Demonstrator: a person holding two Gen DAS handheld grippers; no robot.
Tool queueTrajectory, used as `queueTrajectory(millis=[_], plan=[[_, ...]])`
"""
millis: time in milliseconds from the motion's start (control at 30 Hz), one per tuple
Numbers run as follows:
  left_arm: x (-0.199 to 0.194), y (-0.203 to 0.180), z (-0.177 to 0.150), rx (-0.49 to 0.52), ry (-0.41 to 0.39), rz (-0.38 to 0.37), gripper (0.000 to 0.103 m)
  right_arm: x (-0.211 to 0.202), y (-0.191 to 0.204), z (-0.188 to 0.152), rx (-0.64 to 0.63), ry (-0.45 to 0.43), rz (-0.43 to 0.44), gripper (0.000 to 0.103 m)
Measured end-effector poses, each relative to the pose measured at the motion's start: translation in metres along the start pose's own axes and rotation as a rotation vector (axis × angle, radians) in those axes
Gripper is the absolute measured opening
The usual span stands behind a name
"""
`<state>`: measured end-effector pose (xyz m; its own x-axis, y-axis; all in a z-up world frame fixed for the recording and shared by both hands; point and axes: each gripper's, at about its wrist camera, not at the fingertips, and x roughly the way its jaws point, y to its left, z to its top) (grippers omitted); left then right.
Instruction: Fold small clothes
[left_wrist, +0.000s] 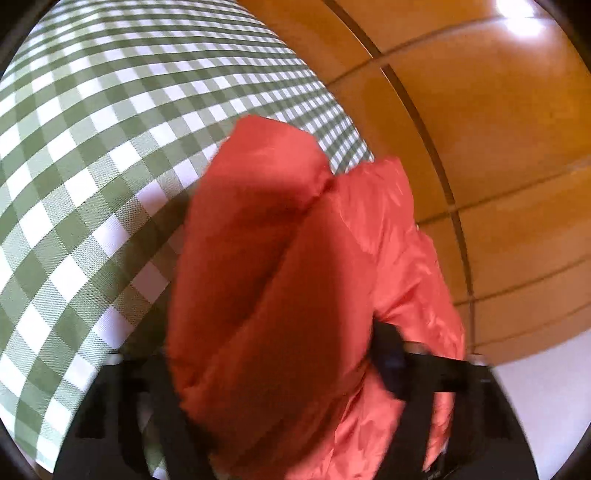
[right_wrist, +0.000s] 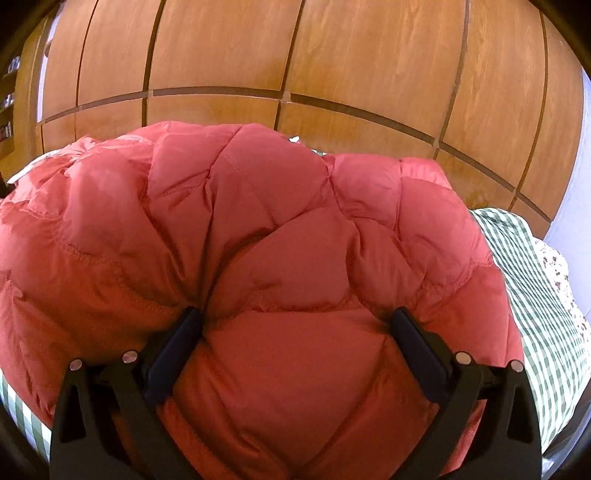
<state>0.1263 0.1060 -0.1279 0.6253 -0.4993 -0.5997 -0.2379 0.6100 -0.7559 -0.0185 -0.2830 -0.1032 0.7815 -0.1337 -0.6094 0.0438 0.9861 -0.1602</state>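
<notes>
Red quilted jacket (right_wrist: 288, 258) lies bunched on the green-checked cloth (left_wrist: 92, 147) near the surface's edge. Right hand-held gripper (right_wrist: 295, 325) stands wide, padding bulging between its fingers. Left hand-held gripper (left_wrist: 280, 376) is blurred, half closed around jacket folds; firmness of grip unclear.

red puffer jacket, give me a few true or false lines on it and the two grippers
1. The jacket is red and quilted. True.
2. It lies on a plain blue sheet. False: the cloth is green and white check.
3. The right gripper has jacket bulging between its fingers. True.
4. The left gripper is clear of the jacket. False: a puffy fold sits between its fingers.
5. Behind the jacket are wooden panels. True.
</notes>
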Motion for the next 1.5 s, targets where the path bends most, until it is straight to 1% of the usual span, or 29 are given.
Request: queueTrajectory(millis=[33, 67, 100, 167, 267, 400, 433, 533, 600, 700, 833, 900, 933, 1033, 1133, 1200, 1300, 1367, 1433, 1467, 1500], plan=[[-0.003, -0.001, 0.001, 0.002, -0.014, -0.009, 0.039, 0.0, 0.0, 0.001, -0.001, 0.003, -0.002, 0.101], [-0.01, -0.009, -0.001, 0.031, -0.044, -0.015, 0.033, 0.001, 0.001, 0.002, -0.005, 0.007, -0.002, 0.101], [-0.015, -0.014, -0.001, 0.069, -0.068, -0.013, 0.031, 0.001, 0.001, 0.003, -0.007, 0.011, -0.001, 0.101], [-0.027, -0.034, -0.006, 0.182, -0.127, -0.004, 0.026, 0.002, 0.001, 0.005, -0.011, 0.015, 0.001, 0.101], [-0.042, -0.061, -0.013, 0.287, -0.184, -0.023, 0.025, 0.002, 0.001, 0.006, -0.017, 0.023, 0.003, 0.101], [-0.059, -0.09, -0.021, 0.406, -0.226, -0.053, 0.024, -0.001, -0.005, 0.019, -0.045, 0.085, 0.034, 0.101], [-0.063, -0.095, -0.023, 0.427, -0.232, -0.057, 0.024, -0.006, -0.01, 0.023, -0.029, 0.068, 0.036, 0.101], [-0.068, -0.105, -0.024, 0.452, -0.241, -0.074, 0.024, -0.029, -0.028, 0.039, 0.041, -0.044, 0.032, 0.101], [-0.069, -0.108, -0.025, 0.458, -0.247, -0.077, 0.024, -0.032, -0.034, 0.053, 0.059, -0.07, 0.032, 0.101], [-0.071, -0.112, -0.028, 0.468, -0.251, -0.078, 0.024, -0.011, -0.036, 0.08, 0.042, -0.052, -0.036, 0.101], [-0.076, -0.118, -0.032, 0.484, -0.25, -0.09, 0.024, 0.045, -0.026, 0.109, 0.004, -0.004, -0.036, 0.101], [-0.079, -0.121, -0.035, 0.494, -0.253, -0.094, 0.024, 0.074, -0.017, 0.108, -0.035, 0.069, -0.029, 0.101], [-0.08, -0.123, -0.035, 0.498, -0.256, -0.098, 0.024, 0.094, -0.009, 0.104, -0.064, 0.13, -0.021, 0.101], [-0.083, -0.132, -0.041, 0.523, -0.26, -0.108, 0.024, 0.103, -0.002, 0.102, -0.098, 0.126, -0.038, 0.101], [-0.087, -0.148, -0.049, 0.568, -0.269, -0.123, 0.024, 0.1, -0.005, 0.097, -0.083, 0.103, -0.026, 0.101], [-0.088, -0.157, -0.051, 0.592, -0.275, -0.131, 0.024, 0.088, -0.012, 0.093, -0.058, 0.1, -0.018, 0.101], [-0.092, -0.173, -0.059, 0.651, -0.285, -0.132, 0.024, 0.054, -0.019, 0.085, -0.008, 0.056, -0.03, 0.101], [-0.093, -0.181, -0.063, 0.672, -0.29, -0.136, 0.024, 0.023, -0.024, 0.075, 0.013, 0.017, -0.007, 0.101], [-0.094, -0.188, -0.068, 0.689, -0.296, -0.143, 0.024, -0.003, -0.021, 0.063, 0.003, -0.013, 0.028, 0.101], [-0.094, -0.192, -0.071, 0.694, -0.297, -0.151, 0.024, -0.01, -0.018, 0.056, -0.012, -0.013, 0.044, 0.101], [-0.094, -0.194, -0.072, 0.698, -0.298, -0.156, 0.024, -0.012, -0.011, 0.047, -0.04, 0.01, 0.062, 0.101]])
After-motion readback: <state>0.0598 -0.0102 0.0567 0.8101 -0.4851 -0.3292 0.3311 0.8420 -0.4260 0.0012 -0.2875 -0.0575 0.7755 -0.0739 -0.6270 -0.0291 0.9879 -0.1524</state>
